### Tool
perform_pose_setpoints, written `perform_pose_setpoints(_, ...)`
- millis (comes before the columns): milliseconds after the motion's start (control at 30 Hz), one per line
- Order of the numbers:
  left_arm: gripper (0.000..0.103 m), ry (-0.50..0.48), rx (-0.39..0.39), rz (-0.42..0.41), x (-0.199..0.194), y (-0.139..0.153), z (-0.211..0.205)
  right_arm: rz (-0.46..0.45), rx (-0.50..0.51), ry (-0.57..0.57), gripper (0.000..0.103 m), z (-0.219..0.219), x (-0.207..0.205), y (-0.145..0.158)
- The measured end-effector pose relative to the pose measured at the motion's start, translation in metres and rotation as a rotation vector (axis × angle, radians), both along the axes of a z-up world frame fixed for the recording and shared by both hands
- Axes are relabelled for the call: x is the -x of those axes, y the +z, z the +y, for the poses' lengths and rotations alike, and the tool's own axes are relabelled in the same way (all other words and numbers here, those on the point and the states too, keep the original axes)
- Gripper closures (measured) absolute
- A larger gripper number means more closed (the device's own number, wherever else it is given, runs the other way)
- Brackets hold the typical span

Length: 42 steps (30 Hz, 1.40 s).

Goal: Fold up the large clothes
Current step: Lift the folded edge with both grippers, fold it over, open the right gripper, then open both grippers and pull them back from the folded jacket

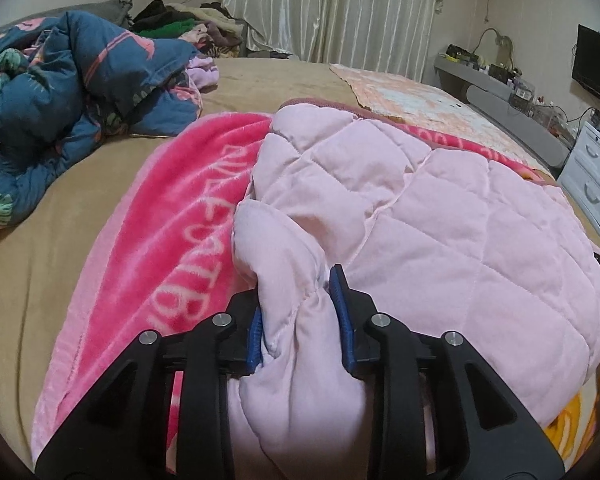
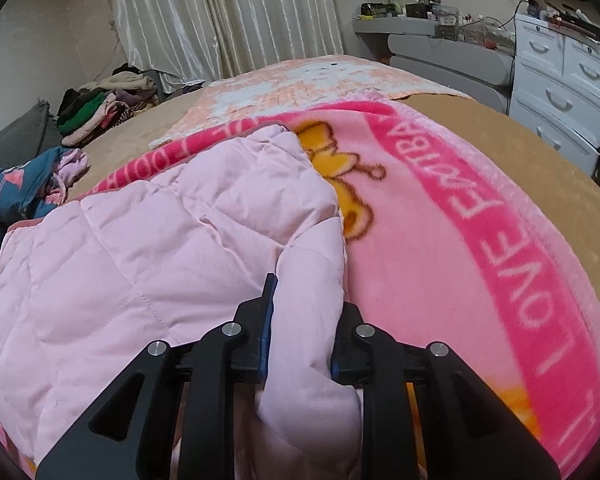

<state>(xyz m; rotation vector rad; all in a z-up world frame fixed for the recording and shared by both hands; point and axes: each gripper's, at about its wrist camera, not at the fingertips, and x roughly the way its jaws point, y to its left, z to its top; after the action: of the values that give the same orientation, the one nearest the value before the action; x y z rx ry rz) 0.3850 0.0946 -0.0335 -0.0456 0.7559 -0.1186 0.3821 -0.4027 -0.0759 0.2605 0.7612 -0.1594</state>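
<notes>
A pale pink quilted jacket (image 1: 440,216) lies spread over a bright pink fleece blanket (image 1: 172,216) with white lettering, on a bed with a tan sheet. In the left wrist view my left gripper (image 1: 296,292) is shut on a bunched fold at the jacket's near left edge, and the fabric fills the gap between its blue pads (image 1: 342,320). In the right wrist view the same jacket (image 2: 148,248) covers the left part of the blanket (image 2: 440,264). My right gripper (image 2: 308,292) is shut on the jacket's near right edge, which hangs down between its fingers.
A crumpled dark blue floral duvet (image 1: 60,92) lies at the bed's left. A pile of clothes (image 1: 188,28) sits at the far end by the curtains. An orange-and-white checked mat (image 2: 300,80) lies beyond the blanket. White drawers (image 2: 560,80) and a grey shelf (image 2: 440,52) stand right of the bed.
</notes>
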Motion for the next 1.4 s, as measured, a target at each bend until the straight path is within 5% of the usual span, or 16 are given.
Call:
perform_pose_setpoints(367,0.070,0.022,0.022,0.015,0.008,0.006,0.009,0.038,0.002,-0.024,0.072,-0.005,0.017,0.003)
perform_pose_setpoints(533,0.053,0.027,0.014,0.002,0.019,0.016,0.011,0.056,0.020,-0.060,0.053,-0.010,0.029,0.008)
perform_pose_setpoints(600,0.044,0.028,0.013,-0.009,0.024,0.022,0.011,0.056,0.036,-0.086,0.036,-0.013,0.037,0.012)
perform_pose_setpoints(933,0.021,0.018,0.013,-0.070,0.059,0.055,0.000,-0.108,0.085,-0.021,0.011,0.003,0.104,0.064)
perform_pose_setpoints(967,0.009,0.020,0.014,-0.074,0.061,0.057,-0.001,-0.121,0.084,-0.013,0.005,0.005,0.109,0.069)
perform_pose_setpoints(1400,0.009,-0.014,0.041,-0.129,0.116,0.093,-0.025,-0.252,0.041,0.082,0.004,0.038,0.161,0.125)
